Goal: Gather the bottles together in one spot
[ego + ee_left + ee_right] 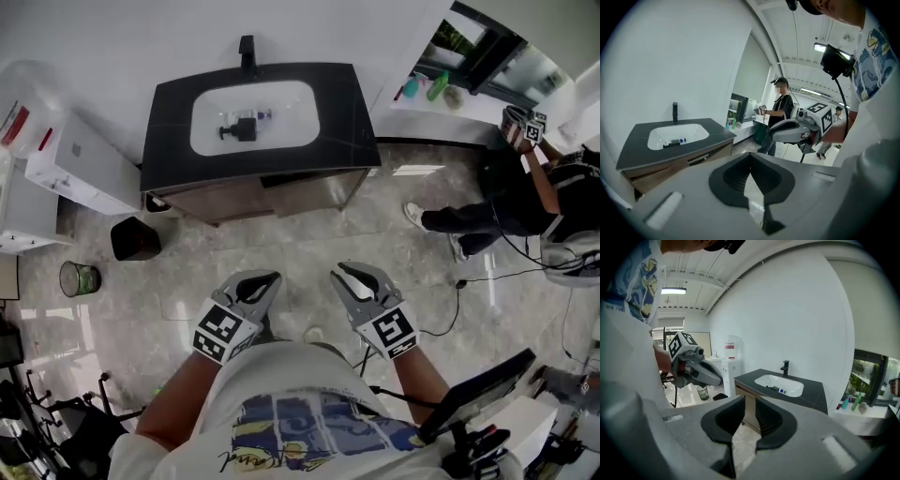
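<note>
Left claw (258, 279) was pinched together, right claw (345, 277) a crack apart, both empty above the floor (300, 239), short of the dark worktop (349, 103); bottles (242, 128) lay in its basin (292, 105).

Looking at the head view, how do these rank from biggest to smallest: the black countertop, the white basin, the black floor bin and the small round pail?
1. black countertop
2. white basin
3. black floor bin
4. small round pail
The last two look nearly alike, so that order is unsure.
</note>
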`<state>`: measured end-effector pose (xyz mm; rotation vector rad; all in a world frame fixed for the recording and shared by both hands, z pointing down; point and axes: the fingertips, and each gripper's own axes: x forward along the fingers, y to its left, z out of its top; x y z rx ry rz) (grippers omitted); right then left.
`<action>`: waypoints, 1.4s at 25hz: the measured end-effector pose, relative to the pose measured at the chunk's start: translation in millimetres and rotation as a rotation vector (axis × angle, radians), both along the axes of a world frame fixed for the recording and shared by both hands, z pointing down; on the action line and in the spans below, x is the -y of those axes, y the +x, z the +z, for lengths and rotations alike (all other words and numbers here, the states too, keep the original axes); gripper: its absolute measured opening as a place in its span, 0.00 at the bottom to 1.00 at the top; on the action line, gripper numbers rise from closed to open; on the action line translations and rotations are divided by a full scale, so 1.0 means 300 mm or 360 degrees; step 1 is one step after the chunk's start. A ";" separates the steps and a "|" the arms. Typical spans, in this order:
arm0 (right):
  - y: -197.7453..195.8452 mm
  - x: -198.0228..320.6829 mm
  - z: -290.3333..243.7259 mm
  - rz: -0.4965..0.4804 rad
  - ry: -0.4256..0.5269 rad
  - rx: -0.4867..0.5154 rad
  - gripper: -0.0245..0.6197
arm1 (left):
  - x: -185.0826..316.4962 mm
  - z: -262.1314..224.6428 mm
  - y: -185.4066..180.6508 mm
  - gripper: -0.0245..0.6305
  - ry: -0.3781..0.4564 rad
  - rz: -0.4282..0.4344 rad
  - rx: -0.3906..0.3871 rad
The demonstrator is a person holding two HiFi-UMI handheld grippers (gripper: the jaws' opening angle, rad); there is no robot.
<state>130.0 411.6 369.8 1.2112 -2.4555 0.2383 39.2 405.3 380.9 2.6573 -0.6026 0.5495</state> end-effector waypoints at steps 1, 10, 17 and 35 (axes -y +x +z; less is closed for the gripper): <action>-0.024 0.047 -0.003 0.0009 -0.0002 -0.0008 0.15 | 0.039 -0.002 -0.023 0.04 0.0000 0.0011 -0.0001; -0.278 0.414 0.018 0.0074 -0.0031 -0.0080 0.14 | 0.382 0.013 -0.317 0.04 0.0057 0.0101 0.0072; -0.376 0.599 0.025 0.0100 -0.0044 -0.0133 0.14 | 0.539 0.011 -0.421 0.04 0.0067 0.0080 0.0012; -0.283 1.250 0.212 -0.0067 -0.0154 -0.0220 0.14 | 0.962 -0.015 -0.360 0.12 -0.0049 -0.0130 0.0002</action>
